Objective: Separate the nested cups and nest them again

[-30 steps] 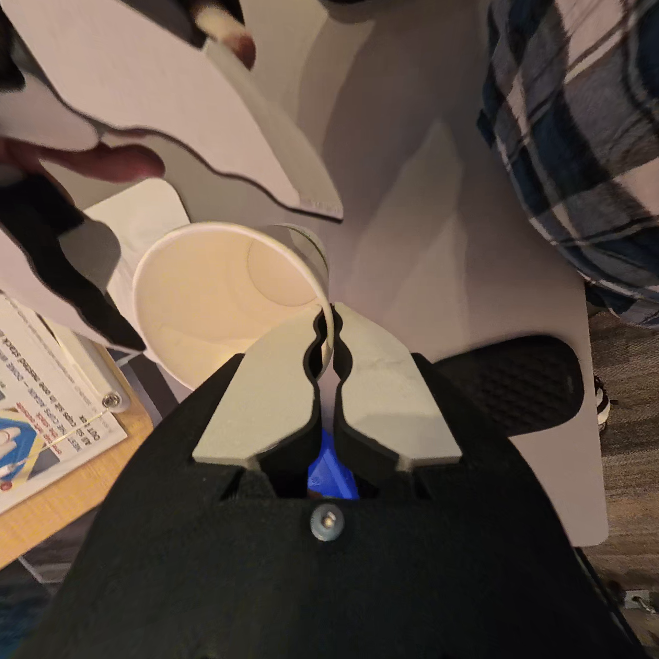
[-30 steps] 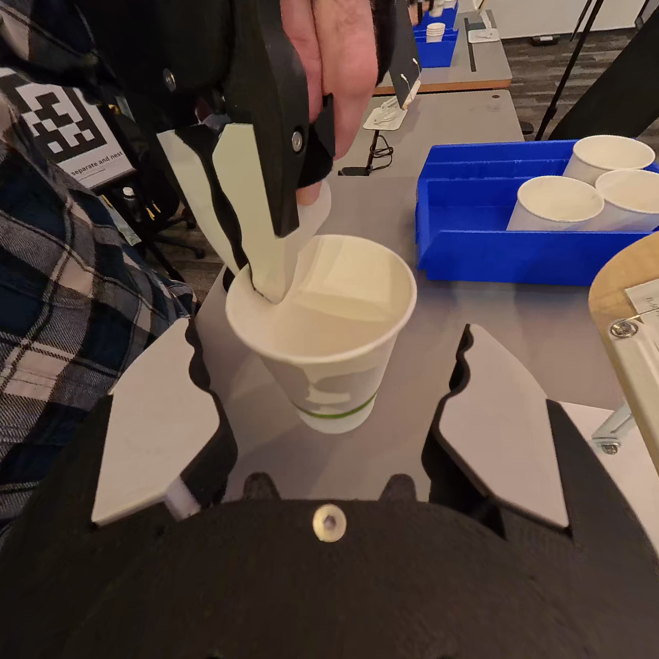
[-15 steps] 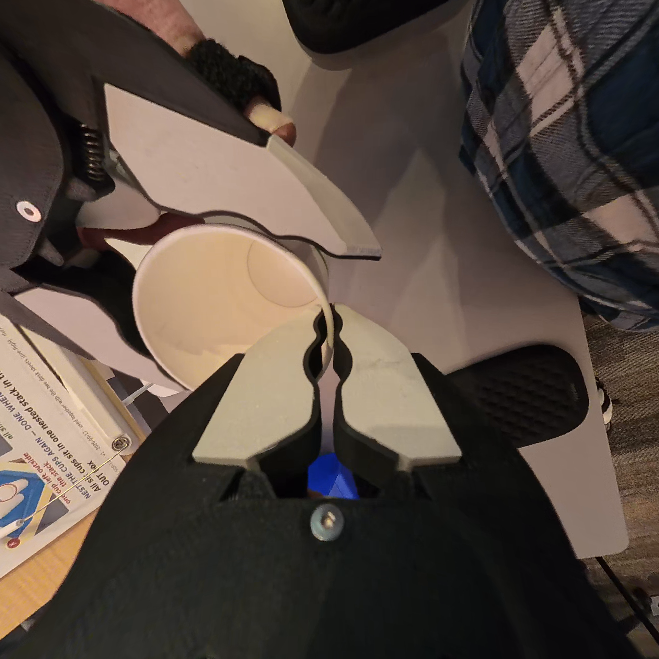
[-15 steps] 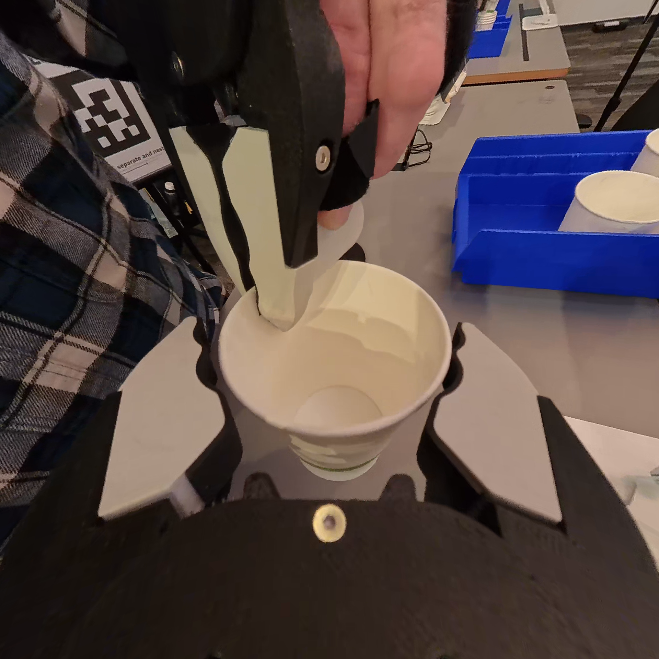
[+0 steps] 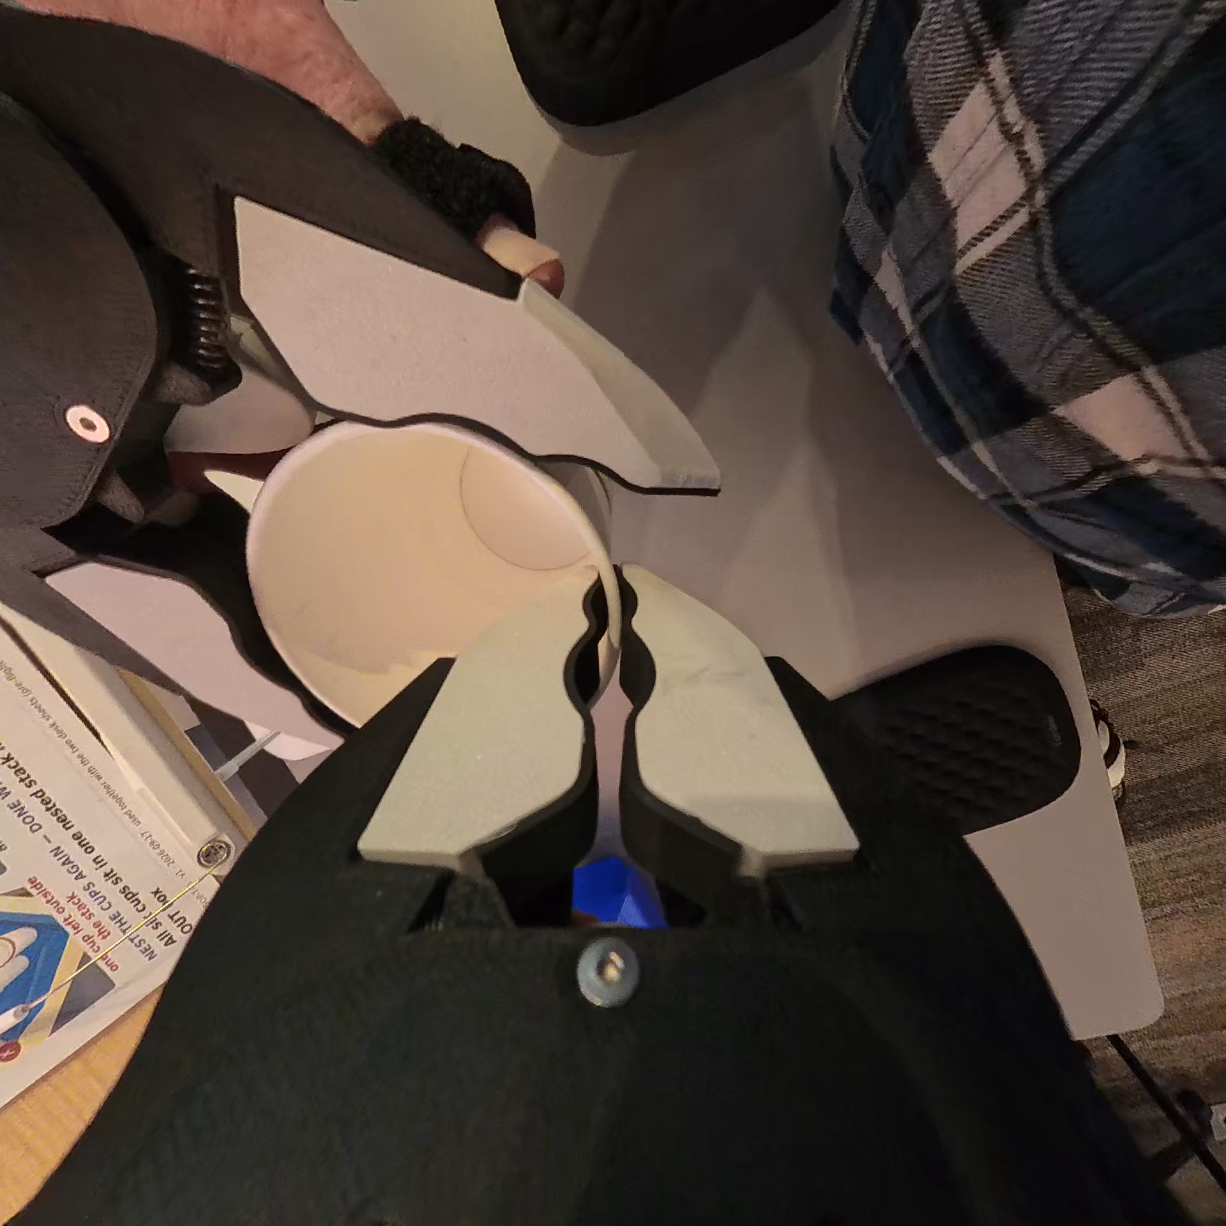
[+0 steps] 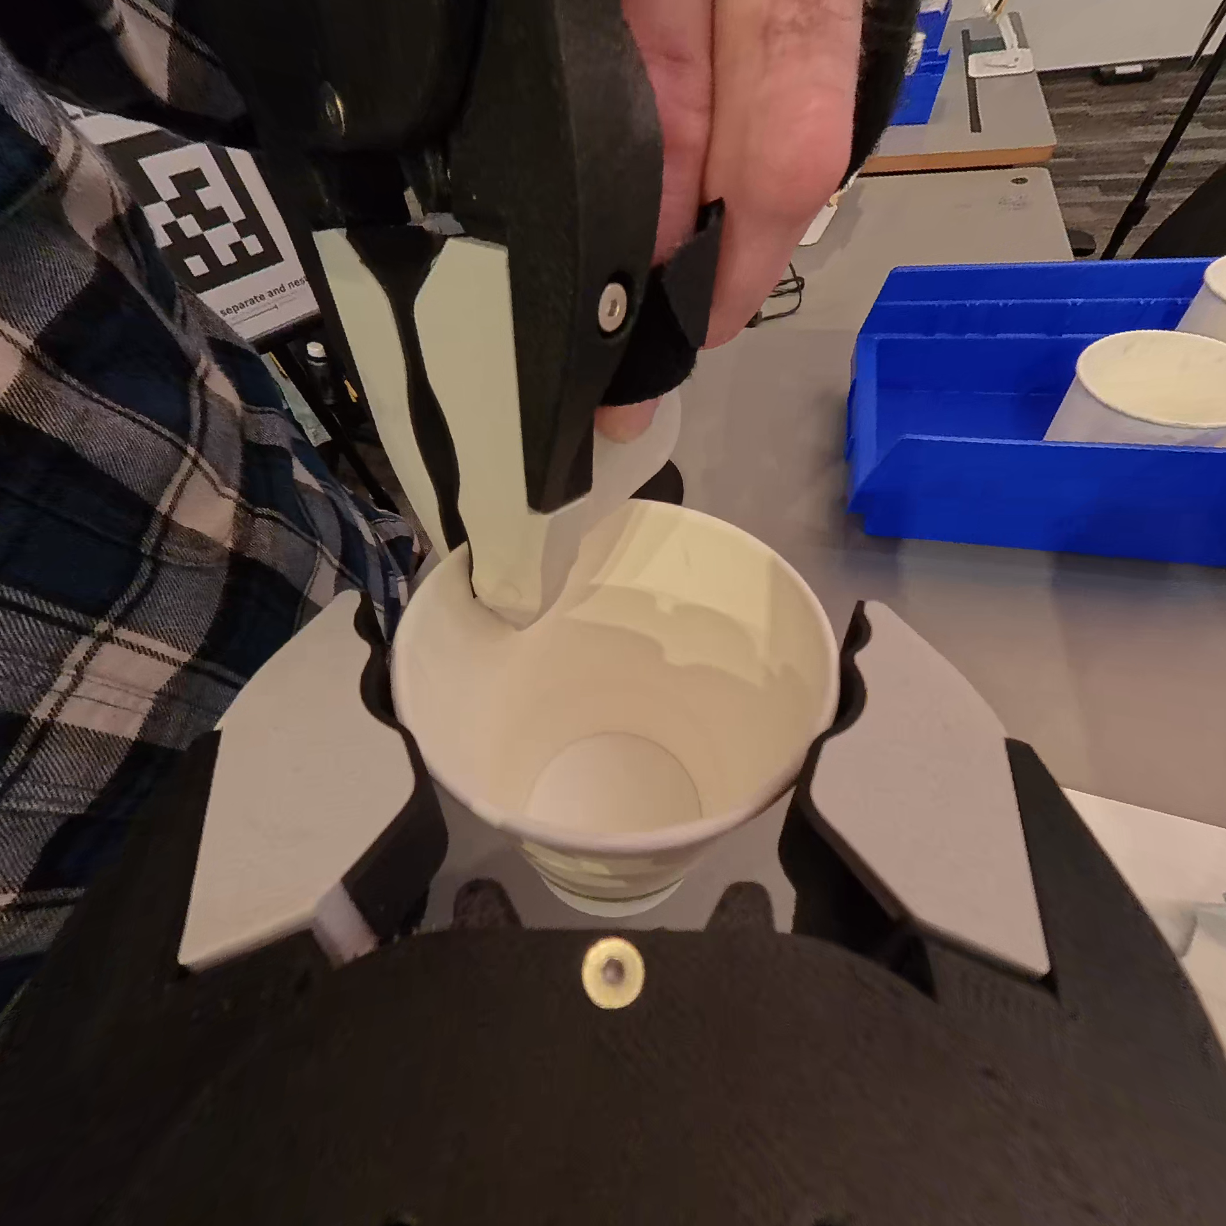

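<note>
Right gripper [image 6: 610,670] now around cup [image 6: 610,716] — closer in

Dim, warm indoor light from above; soft shadows on grey table [image 6: 962,663]. Wide-angle bending at edges; slight blur on near black gripper body.

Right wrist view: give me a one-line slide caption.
Open right gripper straddles a white paper cup pinched at its rim by the left gripper; blue plastic bin behind.
</note>
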Action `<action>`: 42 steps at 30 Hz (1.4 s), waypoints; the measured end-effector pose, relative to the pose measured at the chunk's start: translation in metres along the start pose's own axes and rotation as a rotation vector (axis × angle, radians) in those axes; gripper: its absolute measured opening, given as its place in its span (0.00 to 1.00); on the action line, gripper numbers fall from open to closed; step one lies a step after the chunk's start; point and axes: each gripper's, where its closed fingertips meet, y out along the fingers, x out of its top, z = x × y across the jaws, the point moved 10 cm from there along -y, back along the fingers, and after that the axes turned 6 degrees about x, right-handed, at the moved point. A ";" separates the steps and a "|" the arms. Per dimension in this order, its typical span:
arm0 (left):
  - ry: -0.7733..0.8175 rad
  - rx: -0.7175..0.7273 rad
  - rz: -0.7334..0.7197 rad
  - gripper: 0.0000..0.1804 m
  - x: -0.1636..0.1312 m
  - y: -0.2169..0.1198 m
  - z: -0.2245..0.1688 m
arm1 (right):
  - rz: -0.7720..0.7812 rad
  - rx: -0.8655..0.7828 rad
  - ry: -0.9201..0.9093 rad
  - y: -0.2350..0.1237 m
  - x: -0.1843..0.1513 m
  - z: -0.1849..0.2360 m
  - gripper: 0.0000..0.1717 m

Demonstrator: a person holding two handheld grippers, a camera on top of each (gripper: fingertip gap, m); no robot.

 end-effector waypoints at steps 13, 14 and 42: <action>0.003 0.002 0.004 0.00 0.000 0.003 0.001 | -0.017 -0.028 -0.006 -0.004 0.000 0.000 0.73; 0.001 0.001 0.000 0.00 0.001 0.002 0.001 | -0.021 -0.027 -0.001 -0.005 -0.001 0.000 0.73; -0.008 0.029 -0.029 0.01 0.002 -0.003 0.009 | -0.064 -0.053 0.016 -0.018 -0.006 0.003 0.67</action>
